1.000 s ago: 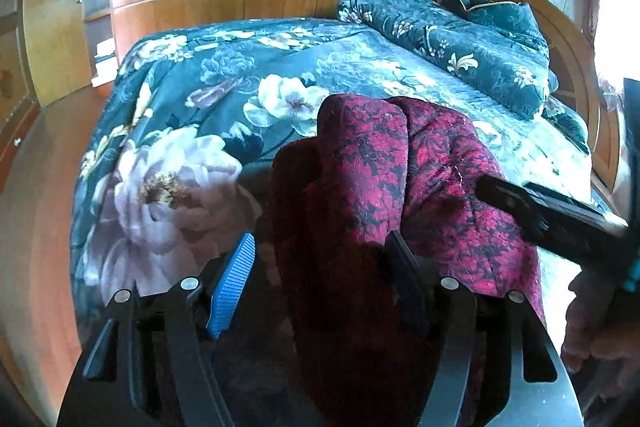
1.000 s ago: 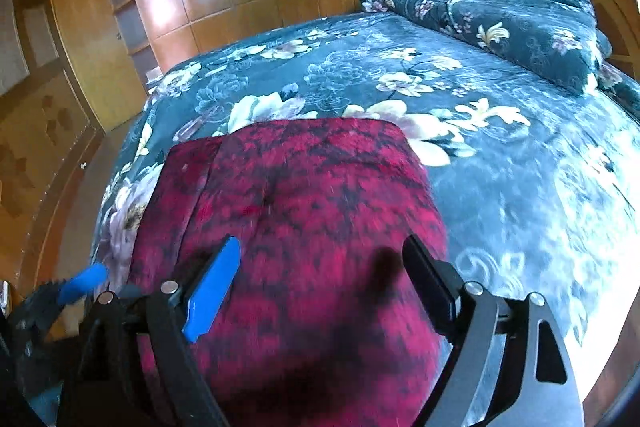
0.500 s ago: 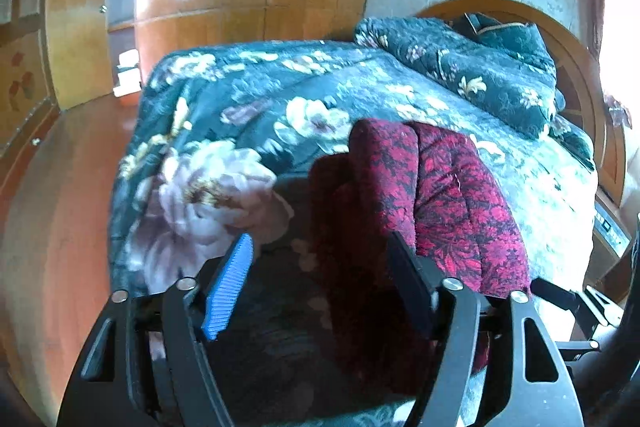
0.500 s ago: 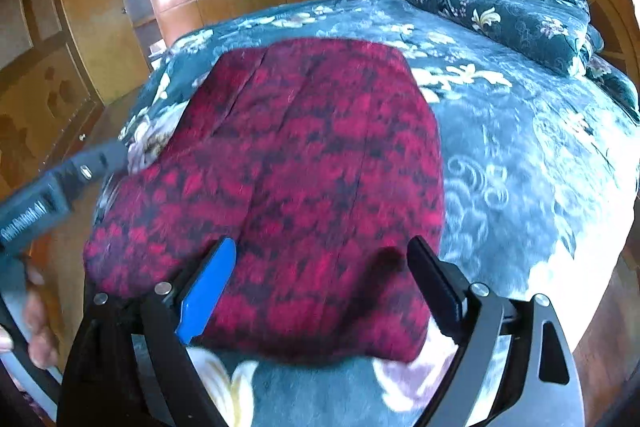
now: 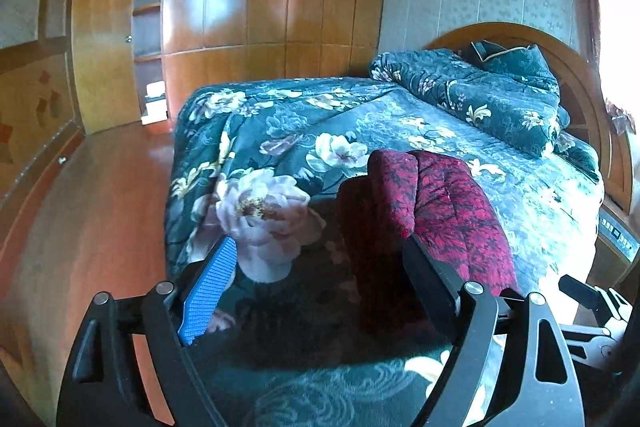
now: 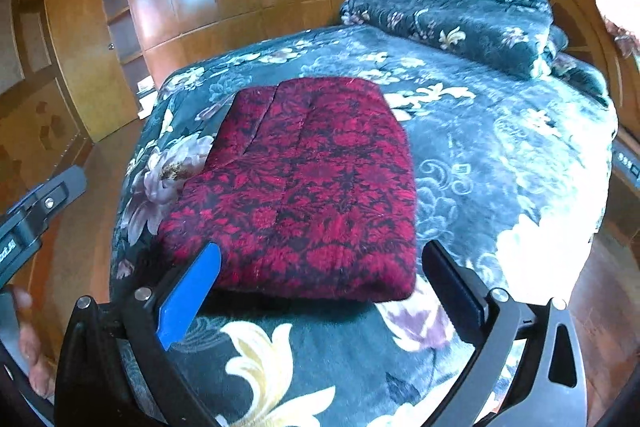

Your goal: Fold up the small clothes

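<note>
Both tools stand spread and empty: the right tool (image 6: 320, 287) hangs just short of the folded red-and-black knit garment (image 6: 304, 187), the left tool (image 5: 316, 279) beside the garment's near edge. The garment lies on the floral bed cover (image 6: 500, 155) near the foot of the bed. It looks soft, thick and light, likely to sag and unfold if pinched at one layer; the near folded edge, taken through all layers, seems the safest hold. Compared with a second ago, both tools have drawn back from the garment and it now lies flat and squared. Beyond it sits a folded quilt (image 6: 460, 23) by the headboard.
</note>
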The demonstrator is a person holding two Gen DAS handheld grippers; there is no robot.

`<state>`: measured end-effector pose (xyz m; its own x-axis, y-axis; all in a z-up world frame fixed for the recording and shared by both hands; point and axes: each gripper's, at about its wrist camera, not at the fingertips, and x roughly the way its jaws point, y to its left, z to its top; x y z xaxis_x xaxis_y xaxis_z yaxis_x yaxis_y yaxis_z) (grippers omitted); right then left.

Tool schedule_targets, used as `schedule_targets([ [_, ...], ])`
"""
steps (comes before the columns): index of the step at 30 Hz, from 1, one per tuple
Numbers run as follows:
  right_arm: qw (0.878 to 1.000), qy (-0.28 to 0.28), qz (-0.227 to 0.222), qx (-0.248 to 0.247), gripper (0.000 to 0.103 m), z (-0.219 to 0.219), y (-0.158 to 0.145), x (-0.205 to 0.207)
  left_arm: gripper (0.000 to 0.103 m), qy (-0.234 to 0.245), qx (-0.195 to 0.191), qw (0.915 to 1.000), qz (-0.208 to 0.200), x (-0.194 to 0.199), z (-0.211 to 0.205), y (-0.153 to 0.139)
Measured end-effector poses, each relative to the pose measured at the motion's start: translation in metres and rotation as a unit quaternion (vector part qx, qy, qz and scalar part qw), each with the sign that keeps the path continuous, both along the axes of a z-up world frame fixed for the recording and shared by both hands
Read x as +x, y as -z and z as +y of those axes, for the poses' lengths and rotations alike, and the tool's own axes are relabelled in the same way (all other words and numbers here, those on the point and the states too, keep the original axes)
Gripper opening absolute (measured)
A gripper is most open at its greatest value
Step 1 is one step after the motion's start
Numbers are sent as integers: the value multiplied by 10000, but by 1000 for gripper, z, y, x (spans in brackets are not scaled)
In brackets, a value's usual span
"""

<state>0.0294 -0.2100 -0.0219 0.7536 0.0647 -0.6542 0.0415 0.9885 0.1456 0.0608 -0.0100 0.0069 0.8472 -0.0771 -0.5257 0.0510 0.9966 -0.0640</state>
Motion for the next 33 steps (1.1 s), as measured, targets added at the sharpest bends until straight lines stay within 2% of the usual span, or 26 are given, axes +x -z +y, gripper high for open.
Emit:
schedule_targets([
  [5,9997,167,-132,-74,101,-1,-8,-15,90,-32,58,10000,-12,-18,1,-2],
  [15,9990,328,-207,-242,101,4,-11,-32,93,-62,207,9997,74,-35,3,6],
  [17,9988,329,-216,-278,101,6,-12,-35,99,-69,224,9997,75,-37,3,6],
  [33,9984,313,-268,-397,101,14,-11,-40,99,-94,247,9996,127,-38,2,7],
])
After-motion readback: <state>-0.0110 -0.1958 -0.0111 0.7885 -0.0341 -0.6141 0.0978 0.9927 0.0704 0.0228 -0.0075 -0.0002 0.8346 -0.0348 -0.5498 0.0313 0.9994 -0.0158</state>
